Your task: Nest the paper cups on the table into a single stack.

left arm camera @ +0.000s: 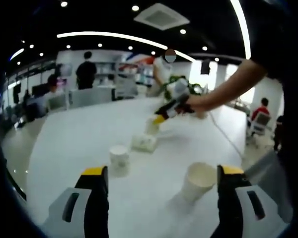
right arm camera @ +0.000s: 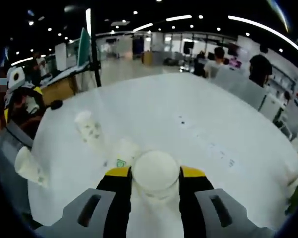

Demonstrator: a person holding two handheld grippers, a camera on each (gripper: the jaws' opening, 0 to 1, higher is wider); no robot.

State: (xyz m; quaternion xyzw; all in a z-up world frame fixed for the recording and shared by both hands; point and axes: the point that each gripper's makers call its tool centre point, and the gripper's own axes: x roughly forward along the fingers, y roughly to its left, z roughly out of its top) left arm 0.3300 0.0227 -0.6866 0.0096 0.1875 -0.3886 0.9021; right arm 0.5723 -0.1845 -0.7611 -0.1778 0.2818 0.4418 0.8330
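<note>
on the white surface (left arm camera: 69, 144), four paper cups seen in the left gripper view. left tool (left arm camera: 159, 186) hung low over the near edge, jaws wide, holding nothing. near-right cup (left arm camera: 198, 181) stood mouth up, just inside the right jaw. inverted cup (left arm camera: 119, 159) stood base up, nearer the left jaw, a bit further out. tipped cup (left arm camera: 144, 143) lay on its side beyond those two, w/ green print. far cup (left arm camera: 152, 127) sat at the tip of the right tool (left arm camera: 159, 119), reached in from the right on the person's arm.

right gripper view: right tool (right arm camera: 155, 179) had its jaws drawn narrow around a cup (right arm camera: 155, 174), both pads against its wall, rim up. looked gripped, cup apparently resting on or just off the surface; can't tell which.

step in hand, as i read it: first pick-up, no stack started yet. next move prob calls for lifting this cup clear and dropping it straight down into the near-right cup, mouths aligned. inverted and tipped cups would need righting first. risk: thin wall crushing under the pinch.
</note>
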